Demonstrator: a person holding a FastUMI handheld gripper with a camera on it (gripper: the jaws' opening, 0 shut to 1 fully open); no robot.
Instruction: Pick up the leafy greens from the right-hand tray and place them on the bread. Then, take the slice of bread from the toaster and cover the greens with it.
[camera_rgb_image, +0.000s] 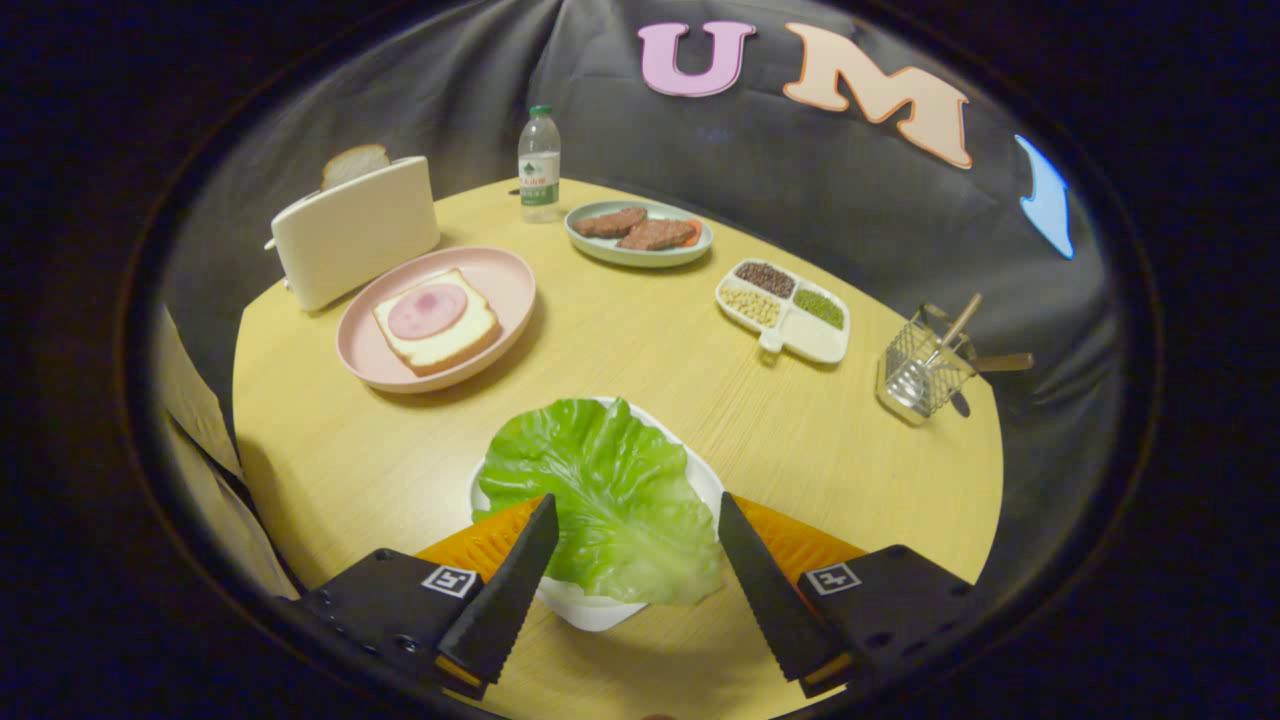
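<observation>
**Step one: gripper lined up on the lettuce, grasp not yet made**

Gripper (638, 545) fingers stand wide apart, holding nothing, one on each side of the lettuce leaf (600, 495). The leaf lies on a white tray (600, 610) at the near edge of the round wooden table (640, 350), overhanging the tray's near rim. Far left sits a pink plate (505, 275) with the bread slice (437, 322) topped by a ham round (427, 310). Behind it stands a white toaster (355, 230) with a second slice (353, 163) poking out. Next move, as I judge it: push forward and down, close on the leaf, lift, then carry it far-left to the bread. The thin, floppy leaf may slip, so pinch well in
</observation>
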